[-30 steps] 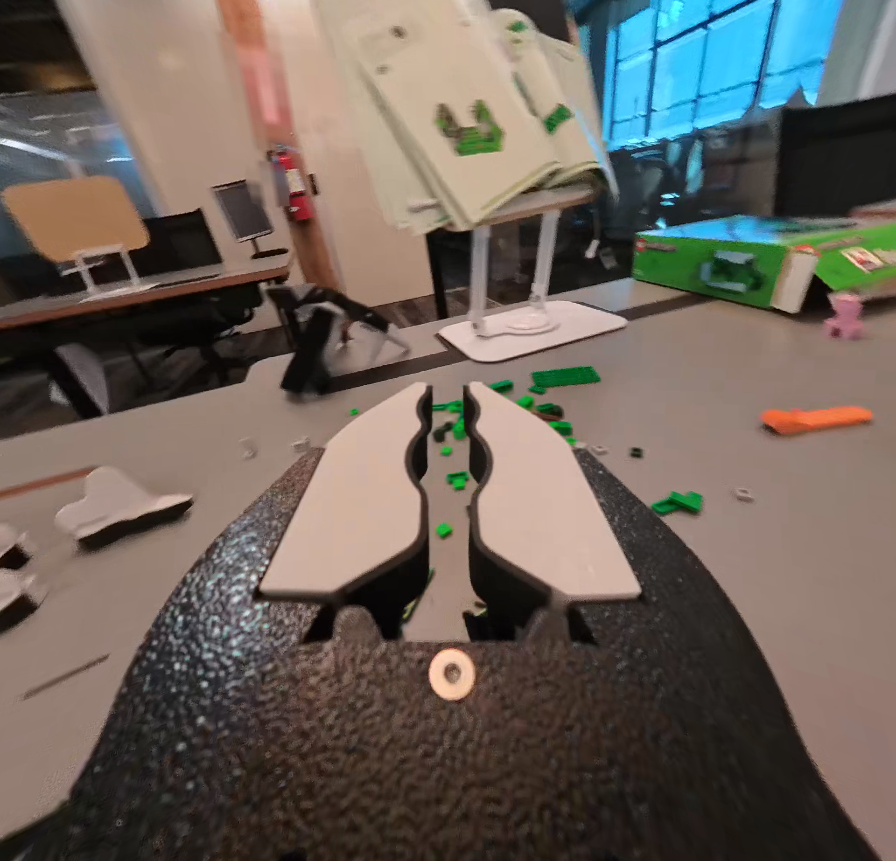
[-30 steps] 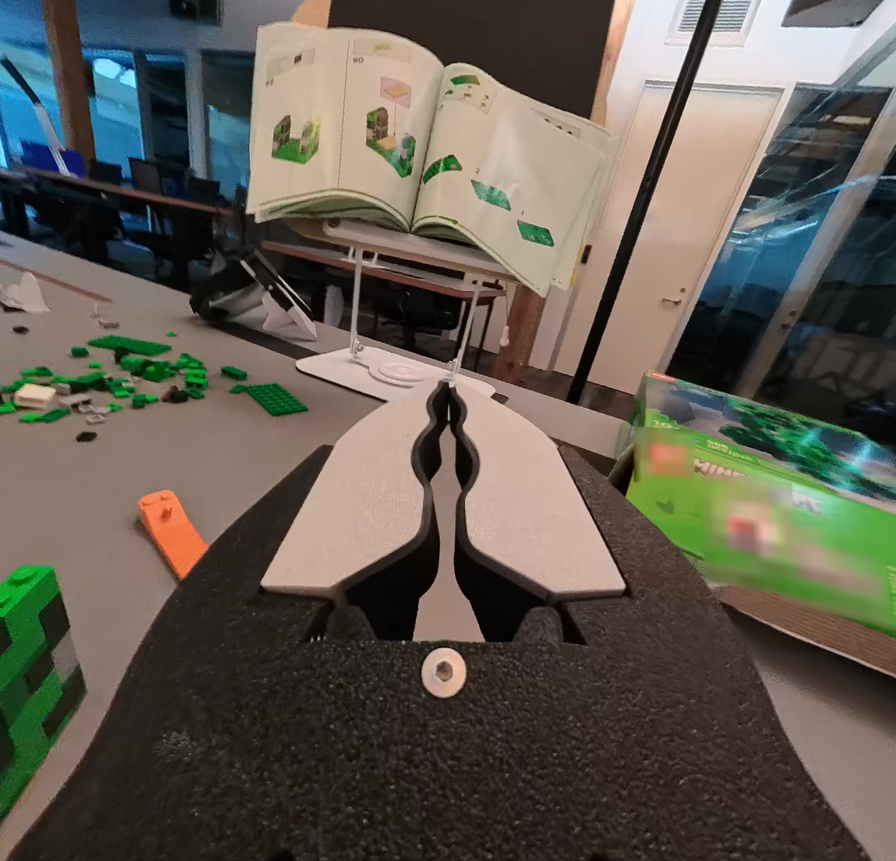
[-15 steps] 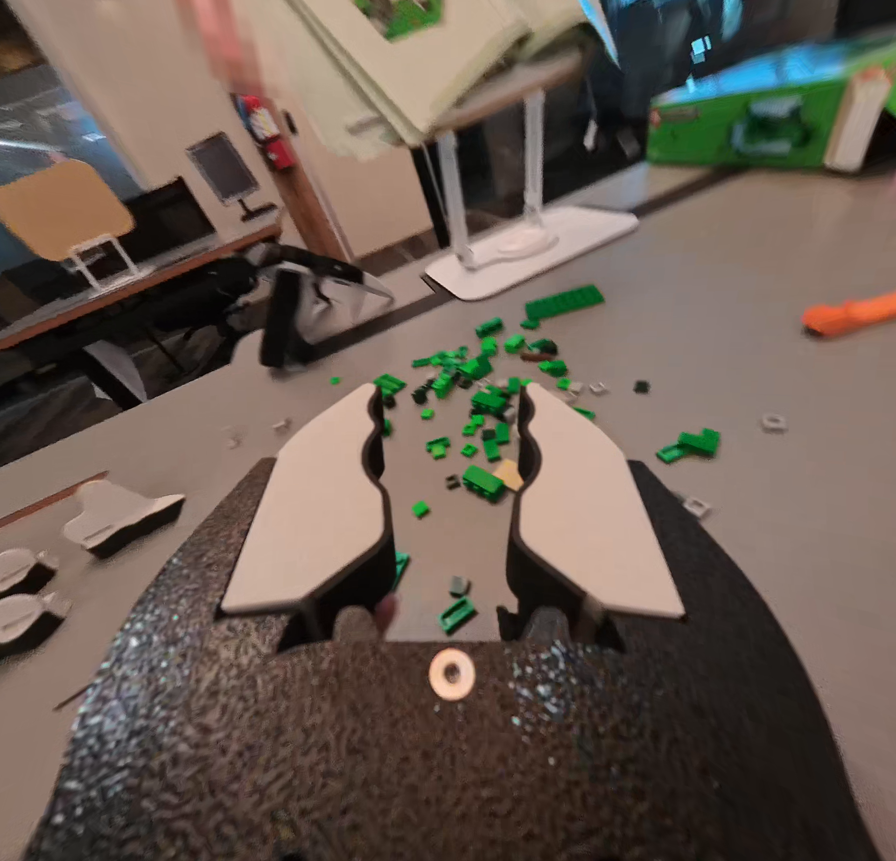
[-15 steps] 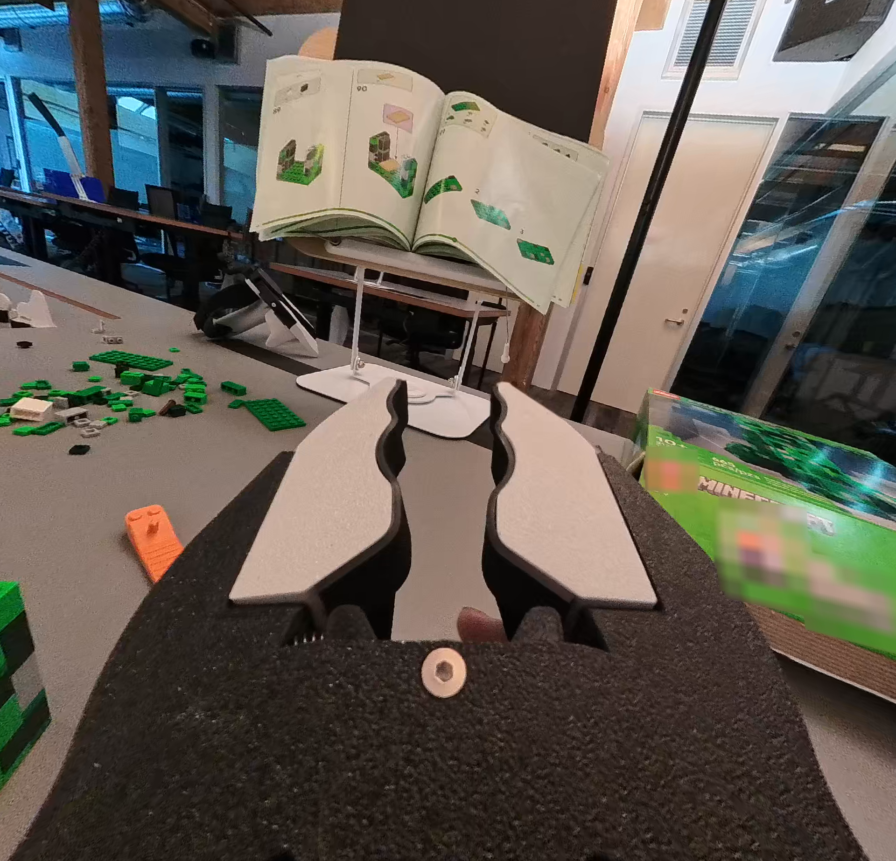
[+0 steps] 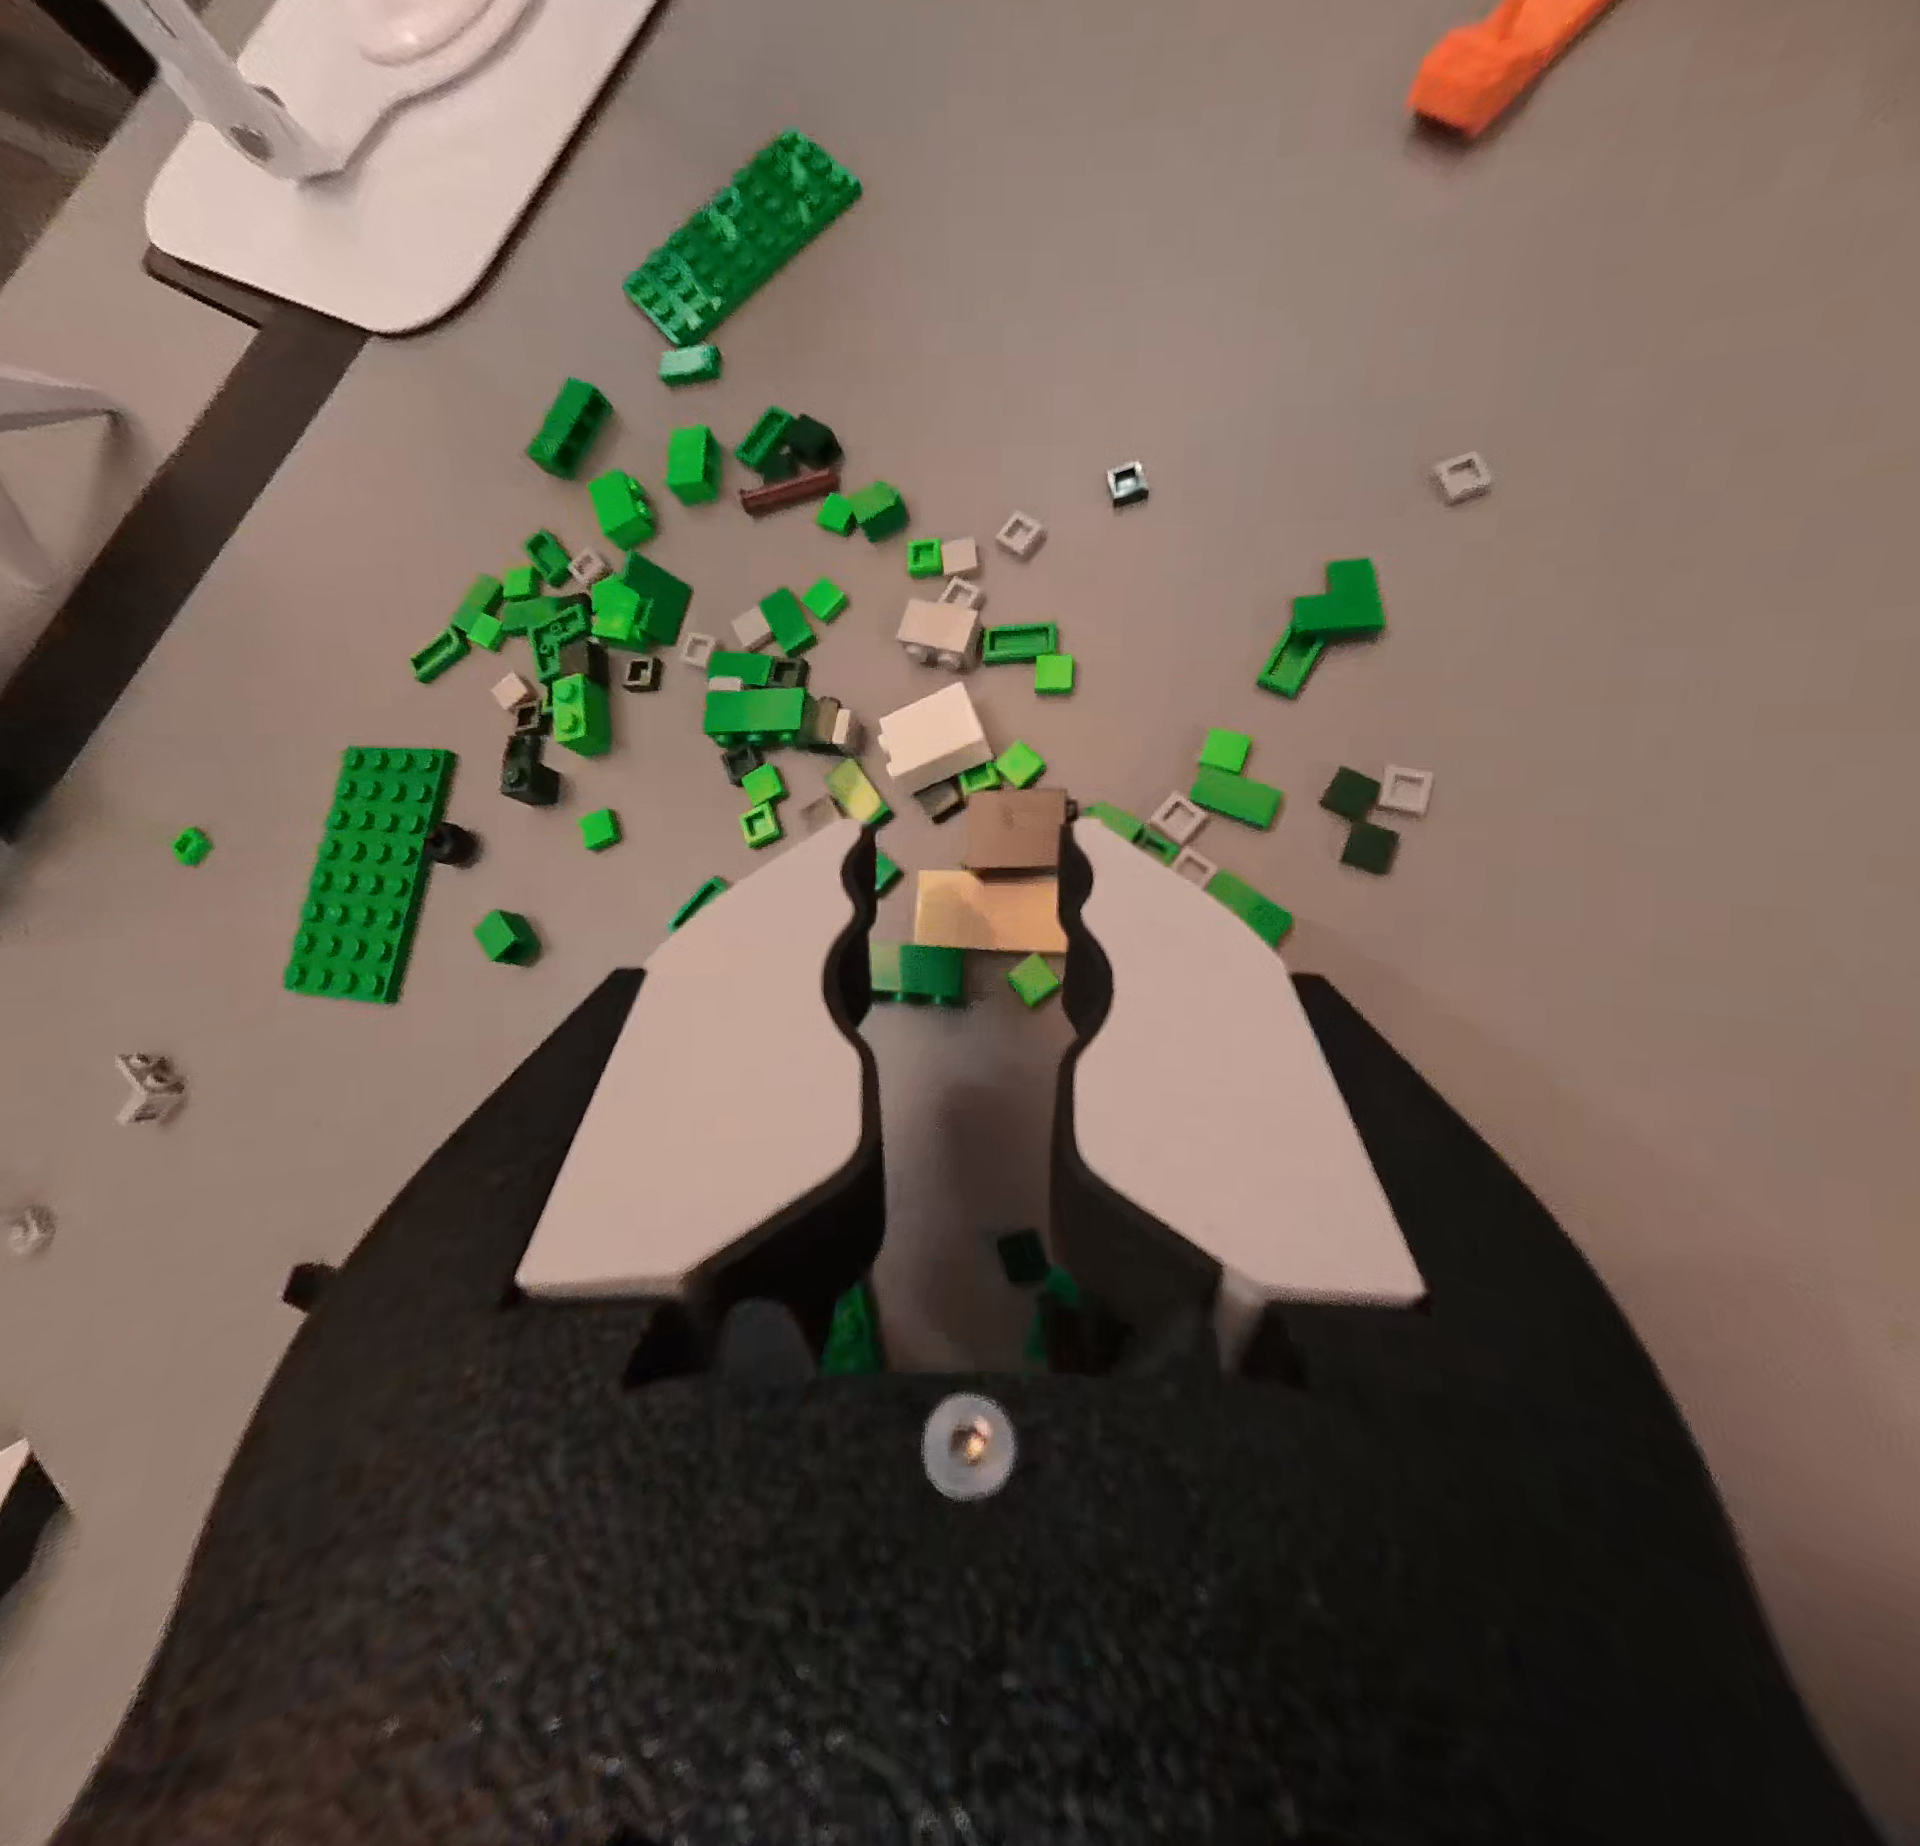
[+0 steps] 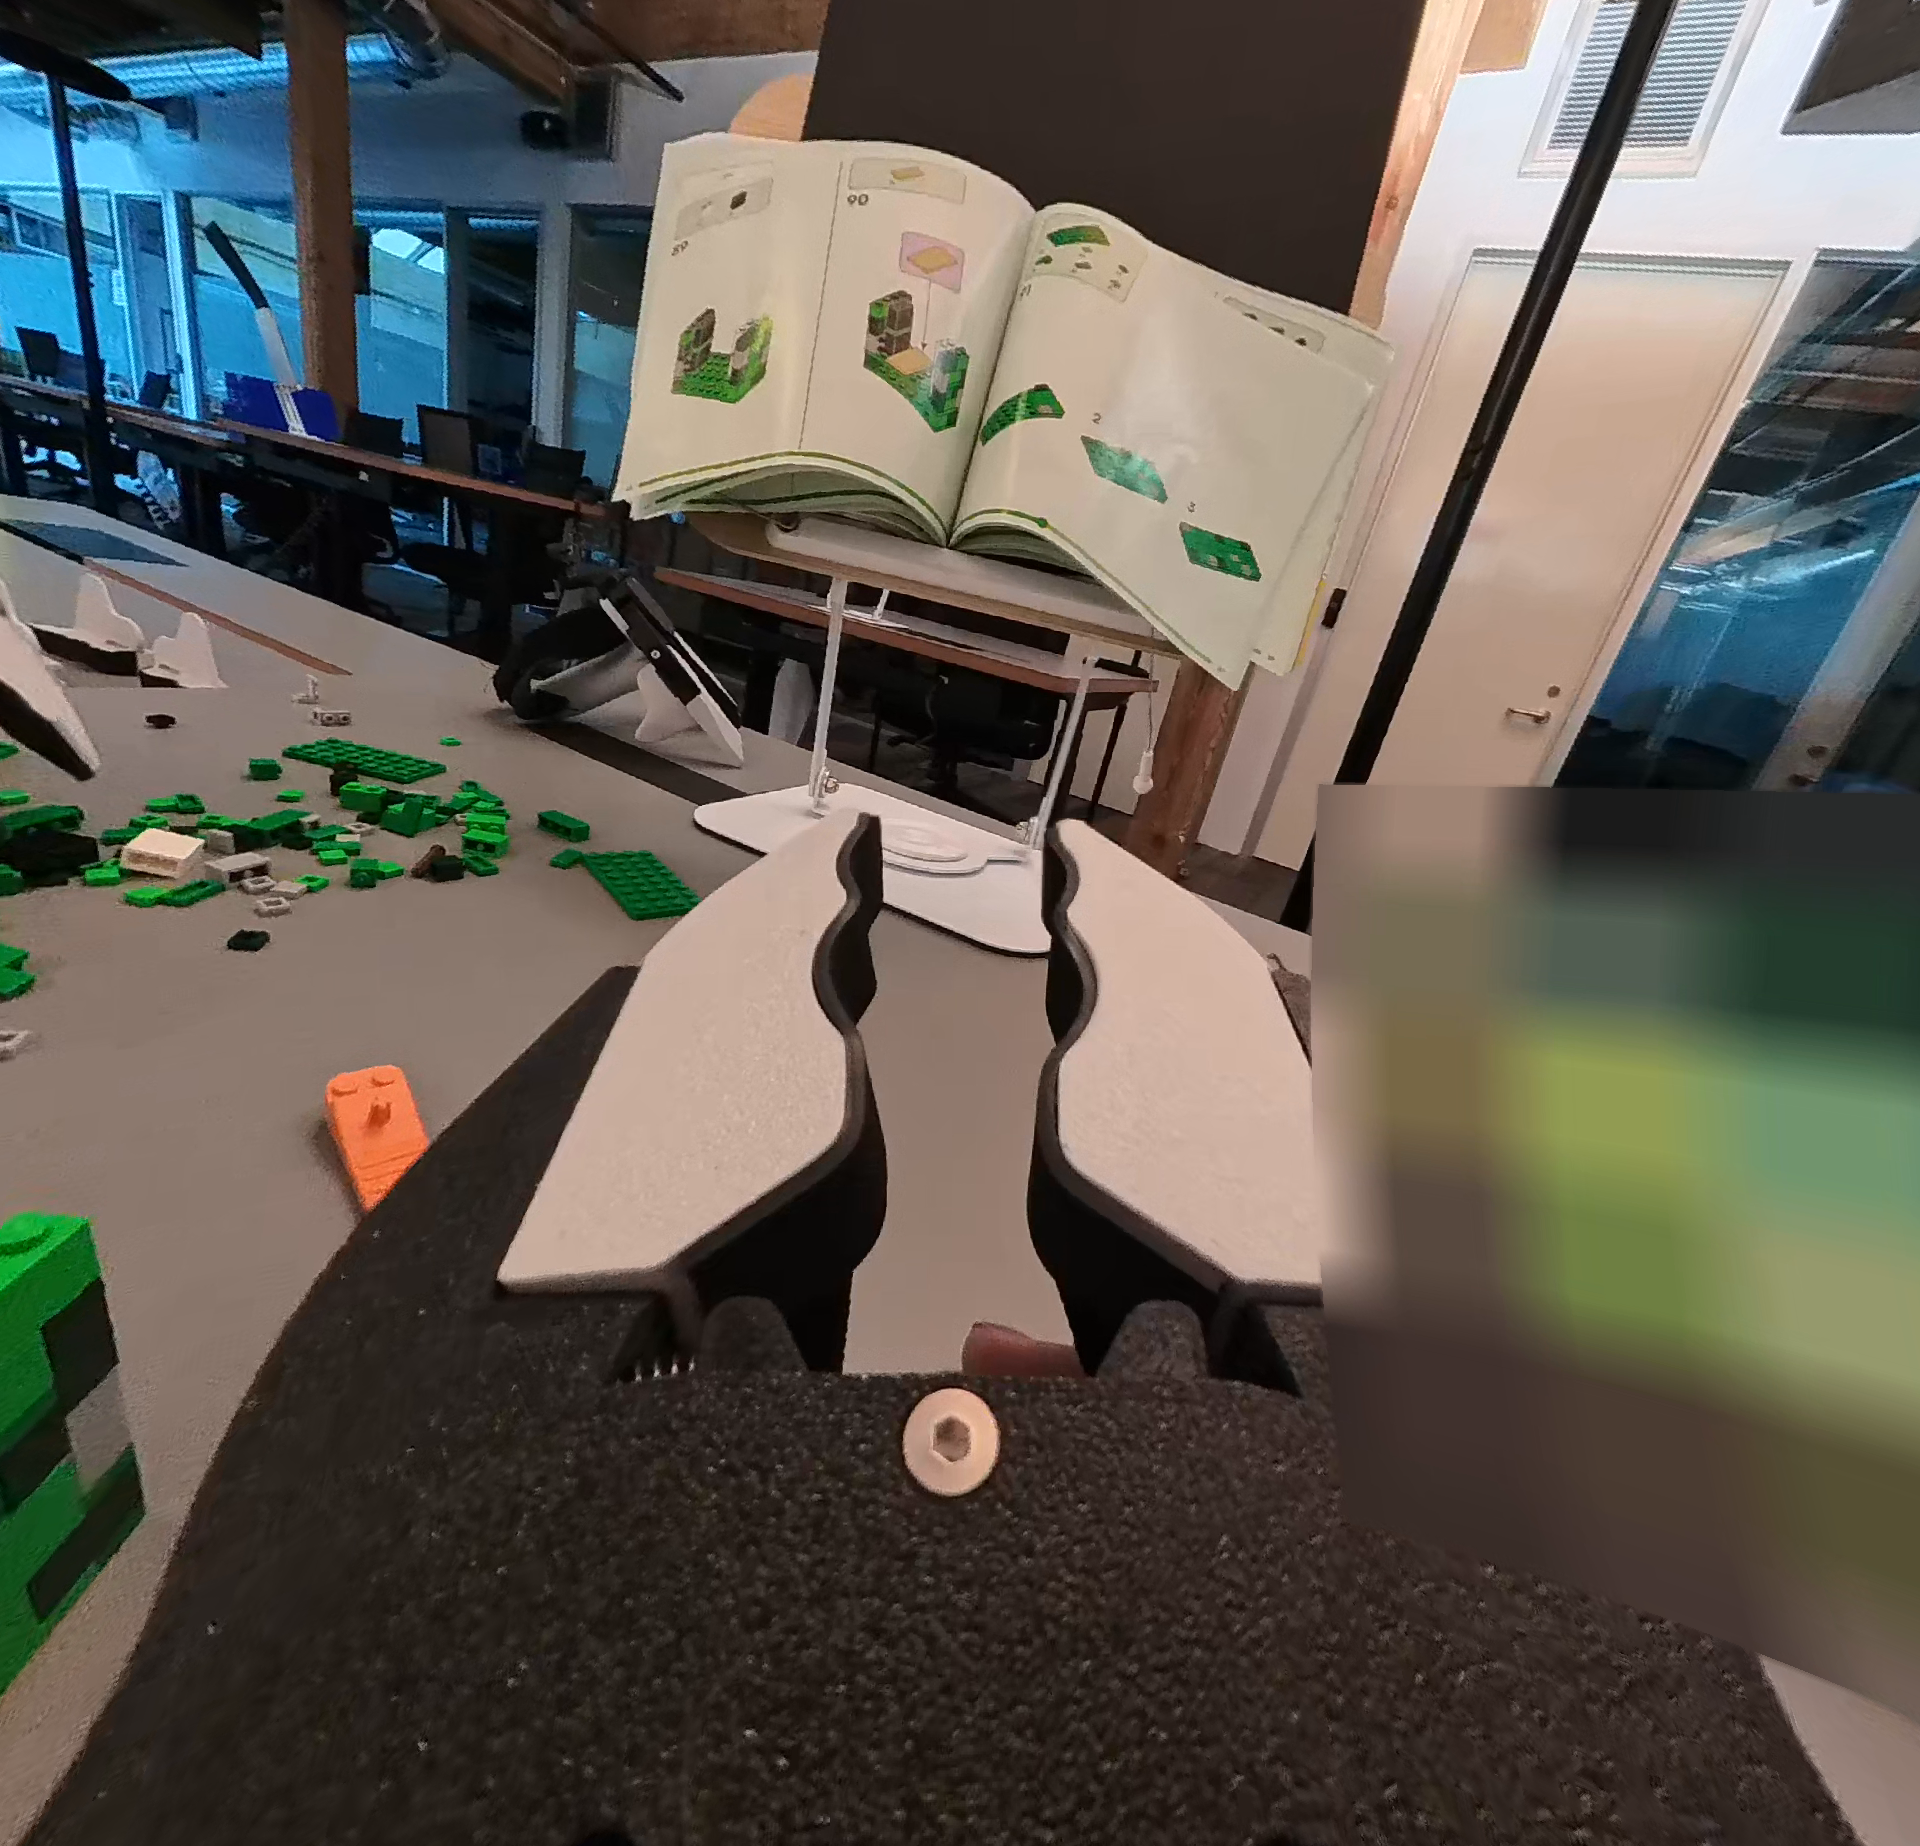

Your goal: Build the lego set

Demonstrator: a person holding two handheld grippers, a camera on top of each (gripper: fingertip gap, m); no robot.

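In the left wrist view I look straight down on a scatter of small green, grey and white lego pieces on the grey table. My left gripper is open and empty, low over the pile. A tan flat plate and a brown-grey tile lie between its fingertips. A white brick lies just beyond. My right gripper is open and empty above the table, pointing at the open instruction booklet on its white stand. A partly built green model stands at the lower left.
Two long green plates lie at the pile's edges. An orange brick separator lies apart on the table. The stand's white base sits by the table's far edge. Spare white finger parts lie far left. The left gripper's tips are roughly 35 cm from the right gripper's. Between my right fingertips and the orange brick separator there is roughly 15 cm. My left wrist view looks at it from another angle.
My left gripper has tipped downward, moved in over the lego pile and opened from nearly shut. My right gripper has opened from shut and lifted slightly; it still faces the booklet.
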